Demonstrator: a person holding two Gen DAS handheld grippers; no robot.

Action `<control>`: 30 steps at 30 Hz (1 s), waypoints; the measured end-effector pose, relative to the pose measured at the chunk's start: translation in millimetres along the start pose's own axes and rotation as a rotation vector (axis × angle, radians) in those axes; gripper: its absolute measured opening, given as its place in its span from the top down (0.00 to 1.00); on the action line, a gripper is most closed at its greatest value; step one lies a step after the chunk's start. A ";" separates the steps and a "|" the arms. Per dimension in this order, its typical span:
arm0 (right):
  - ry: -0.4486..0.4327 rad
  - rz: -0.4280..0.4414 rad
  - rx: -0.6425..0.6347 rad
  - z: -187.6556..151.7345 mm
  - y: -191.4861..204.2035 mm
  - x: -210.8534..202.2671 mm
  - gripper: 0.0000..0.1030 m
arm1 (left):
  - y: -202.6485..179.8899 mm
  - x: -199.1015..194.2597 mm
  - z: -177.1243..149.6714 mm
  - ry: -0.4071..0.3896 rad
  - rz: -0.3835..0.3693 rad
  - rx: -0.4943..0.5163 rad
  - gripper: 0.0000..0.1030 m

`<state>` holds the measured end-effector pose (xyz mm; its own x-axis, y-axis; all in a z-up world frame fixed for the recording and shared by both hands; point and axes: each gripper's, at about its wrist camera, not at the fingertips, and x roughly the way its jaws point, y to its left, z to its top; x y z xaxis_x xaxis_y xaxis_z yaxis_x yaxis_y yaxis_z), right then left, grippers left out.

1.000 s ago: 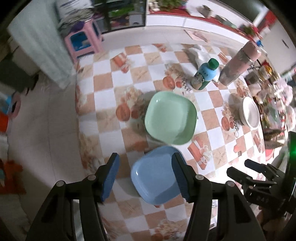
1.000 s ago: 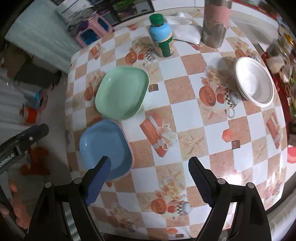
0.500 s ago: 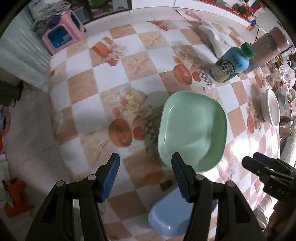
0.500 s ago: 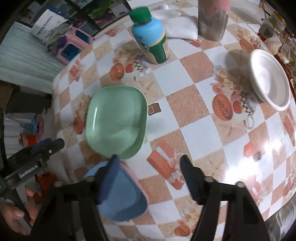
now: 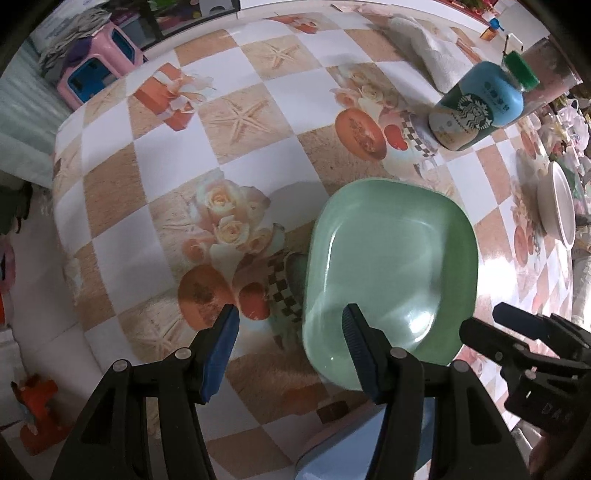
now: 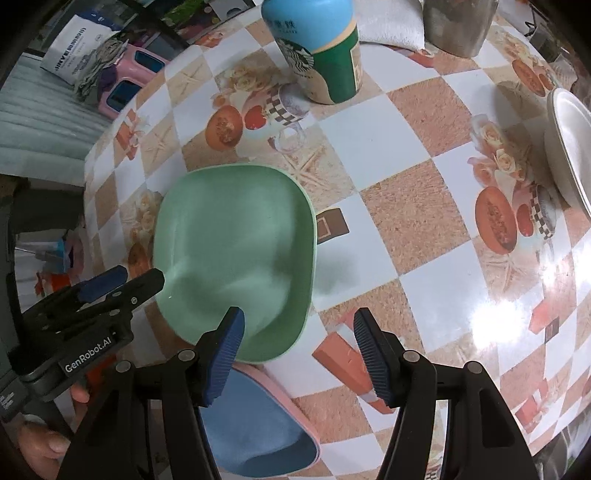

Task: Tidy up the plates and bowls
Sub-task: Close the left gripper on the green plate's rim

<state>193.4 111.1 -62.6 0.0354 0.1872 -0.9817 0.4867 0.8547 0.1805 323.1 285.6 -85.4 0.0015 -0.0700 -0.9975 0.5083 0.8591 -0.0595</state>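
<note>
Containers: one green square plastic plate with rounded corners, empty, glossy inside, lying flat on the checked surface (tablecloth printed with roses, starfish, gift boxes). One blue square plate, also empty, just nearer the camera than the green one; a pink rim shows under its edge in the right wrist view (possibly a second plate beneath, cannot tell). One white round bowl well apart at the right edge of the surface, nothing visible in it. One blue-and-green capped drink bottle stands upright beyond the green plate, closed. A grey metal cylinder stands behind it, top out of frame.

Count: two square plates, one bowl, one bottle, one cylinder.

Left gripper: fingers parted about halfway, gripping nothing; the right-hand finger sits over the green plate's near left rim, the other over bare surface. Contact with the rim cannot be told.

Right gripper: fingers parted about halfway, empty, straddling the green plate's near right corner.
</note>
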 end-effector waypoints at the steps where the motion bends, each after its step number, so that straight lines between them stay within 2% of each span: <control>1: 0.000 -0.002 0.002 0.9 0.1 1.5 0.38 | -0.8 2.1 0.5 -0.002 0.006 0.006 0.40; 8: -0.003 -0.038 0.030 7.8 -1.2 12.7 0.38 | 6.2 17.4 5.3 0.009 -0.003 -0.010 0.40; 11: -0.004 -0.040 0.031 7.9 1.2 17.9 0.39 | 4.5 24.6 10.2 0.021 -0.007 -0.009 0.54; 14: 0.005 -0.032 0.027 9.9 5.7 24.9 0.54 | 5.5 32.1 10.4 0.038 -0.026 -0.013 0.72; 15: 0.009 -0.034 0.026 10.6 7.1 28.3 0.56 | 5.5 33.1 10.3 0.040 -0.039 -0.017 0.77; 16: 0.010 -0.037 0.022 10.8 8.8 30.1 0.63 | 4.8 34.0 10.3 0.040 -0.047 -0.019 0.78; 18: 0.015 -0.038 0.015 11.0 11.8 33.2 0.67 | 2.5 34.6 11.0 0.038 -0.053 -0.011 0.87; 19: 0.014 -0.036 0.014 11.3 13.6 33.9 0.70 | 0.5 35.0 11.1 0.036 -0.048 -0.006 0.87; 20: 0.013 -0.035 0.011 11.0 14.8 34.7 0.78 | -1.2 35.4 11.0 0.032 -0.042 0.000 0.87; 22: 0.012 -0.040 0.003 11.9 17.7 36.1 0.78 | -7.2 36.8 11.1 0.033 -0.043 -0.004 0.87; 25: 0.010 -0.043 0.001 11.9 15.5 35.9 0.88 | -9.3 33.8 6.0 0.035 -0.051 -0.015 0.87; 30: -0.017 -0.040 -0.030 9.0 10.9 21.8 0.88 | -16.3 15.0 -4.1 0.010 -0.027 -0.021 0.87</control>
<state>207.3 120.2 -82.6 0.0313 0.1444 -0.9890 0.4620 0.8754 0.1424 311.3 272.7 -99.5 -0.0206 -0.0887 -0.9958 0.4903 0.8672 -0.0873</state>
